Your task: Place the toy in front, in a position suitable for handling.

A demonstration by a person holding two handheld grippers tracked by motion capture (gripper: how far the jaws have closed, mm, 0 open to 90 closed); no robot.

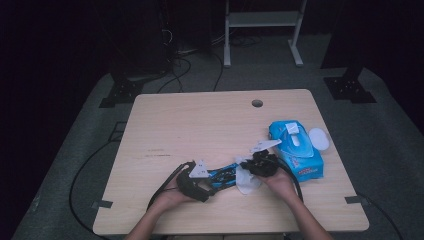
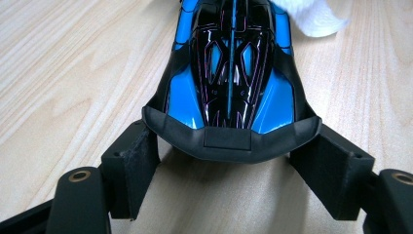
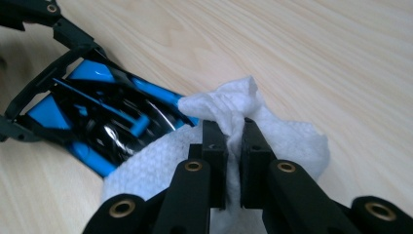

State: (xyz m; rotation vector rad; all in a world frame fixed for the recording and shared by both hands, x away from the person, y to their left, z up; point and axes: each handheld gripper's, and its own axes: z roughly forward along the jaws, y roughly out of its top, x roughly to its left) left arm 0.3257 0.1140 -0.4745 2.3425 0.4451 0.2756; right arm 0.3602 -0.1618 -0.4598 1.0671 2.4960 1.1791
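Left hand-held gripper (image 2: 229, 161) clamping toy car (image 2: 234, 73), right hand-held gripper (image 3: 234, 146) pinching wipe (image 3: 272, 141), wipes pack (image 1: 296, 150) overhead

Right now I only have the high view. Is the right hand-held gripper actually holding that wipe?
Observer: Yes. The right hand-held gripper has its jaws shut on a fold of the white wipe.
Operator: Left one on the car?
Observer: The left hand-held gripper clamps the toy car by its wide black end.
Operator: Wipe touching the car?
Observer: Yes, it lies against the car's blue edge.
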